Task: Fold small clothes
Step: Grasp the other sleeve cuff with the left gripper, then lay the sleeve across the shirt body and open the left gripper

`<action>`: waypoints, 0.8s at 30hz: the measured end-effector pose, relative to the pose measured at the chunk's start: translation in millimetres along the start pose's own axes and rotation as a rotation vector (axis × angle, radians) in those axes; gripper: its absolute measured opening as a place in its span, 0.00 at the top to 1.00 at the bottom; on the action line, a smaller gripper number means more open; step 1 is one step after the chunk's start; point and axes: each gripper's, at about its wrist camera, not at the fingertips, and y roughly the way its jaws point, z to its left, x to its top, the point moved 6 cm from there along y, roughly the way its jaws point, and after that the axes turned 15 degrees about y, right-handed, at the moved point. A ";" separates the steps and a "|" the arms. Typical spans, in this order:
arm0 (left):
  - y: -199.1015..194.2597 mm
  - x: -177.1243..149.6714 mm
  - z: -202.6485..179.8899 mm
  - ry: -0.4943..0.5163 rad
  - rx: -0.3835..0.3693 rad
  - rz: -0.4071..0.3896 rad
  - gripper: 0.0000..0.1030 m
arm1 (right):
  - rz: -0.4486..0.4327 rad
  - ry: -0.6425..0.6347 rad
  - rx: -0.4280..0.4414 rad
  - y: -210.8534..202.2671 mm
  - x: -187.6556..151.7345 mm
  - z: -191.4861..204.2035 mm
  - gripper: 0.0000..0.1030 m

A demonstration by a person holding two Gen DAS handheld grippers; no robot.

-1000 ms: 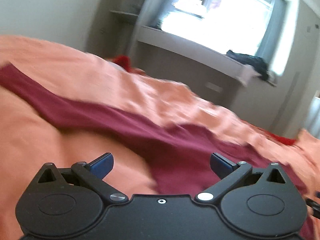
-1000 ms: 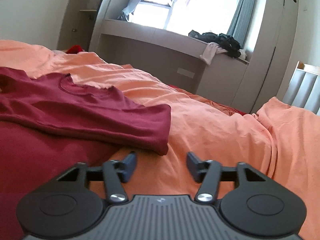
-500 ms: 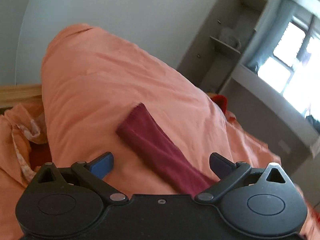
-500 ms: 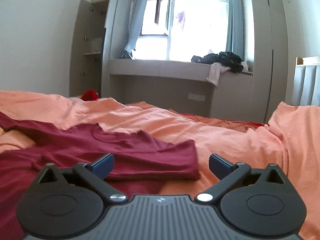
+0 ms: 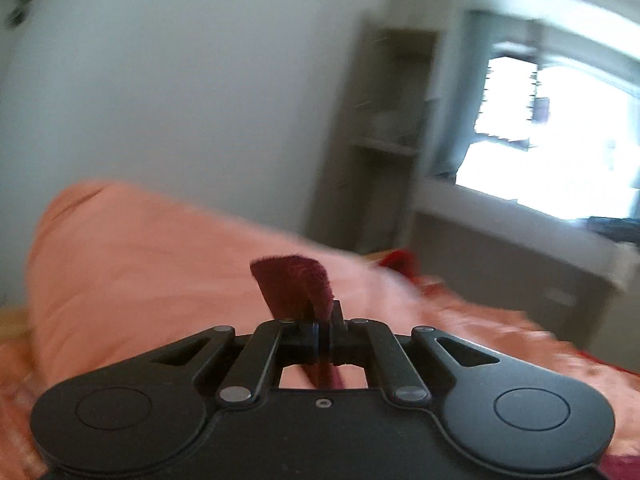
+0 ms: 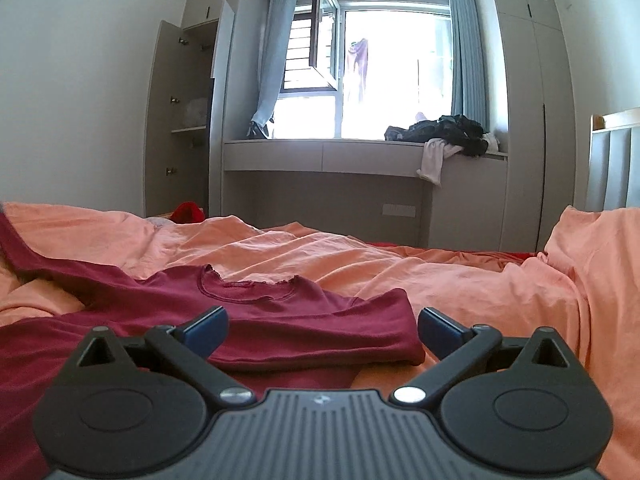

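Note:
A dark red long-sleeved shirt (image 6: 280, 312) lies on the orange bed cover (image 6: 460, 280), neckline up, its right sleeve folded across the chest. My right gripper (image 6: 322, 326) is open and empty, low over that folded sleeve. My left gripper (image 5: 325, 326) is shut on the cuff of the shirt's other sleeve (image 5: 294, 284), which sticks up above the closed jaws, lifted above the bed cover (image 5: 140, 260). The left wrist view is blurred.
An orange pillow (image 6: 600, 248) lies at the right. A window bench (image 6: 360, 156) with a heap of dark clothes (image 6: 444, 130) stands beyond the bed. An open cupboard (image 6: 188, 120) stands at the left. A red item (image 6: 186, 212) lies past the bed's far edge.
My left gripper has closed on the sleeve cuff and lifted it. My right gripper has opened wider and leveled over the folded sleeve.

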 end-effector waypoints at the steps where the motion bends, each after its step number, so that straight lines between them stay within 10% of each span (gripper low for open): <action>1: -9.6 10.7 -17.3 0.020 -0.055 -0.044 0.97 | -0.001 0.000 0.000 -0.5 -0.2 -0.2 0.00; 10: -106.1 41.4 -205.5 0.227 -0.562 -0.221 0.96 | -0.016 0.016 0.002 -4.5 1.4 0.2 0.00; 17: -159.0 -43.9 -321.4 0.359 -0.820 -0.059 0.96 | -0.026 0.047 -0.027 -6.3 2.8 -6.6 0.00; 24: -170.5 -134.8 -348.8 0.403 -1.007 0.200 0.85 | -0.003 0.057 -0.029 -3.2 -0.9 -10.7 0.00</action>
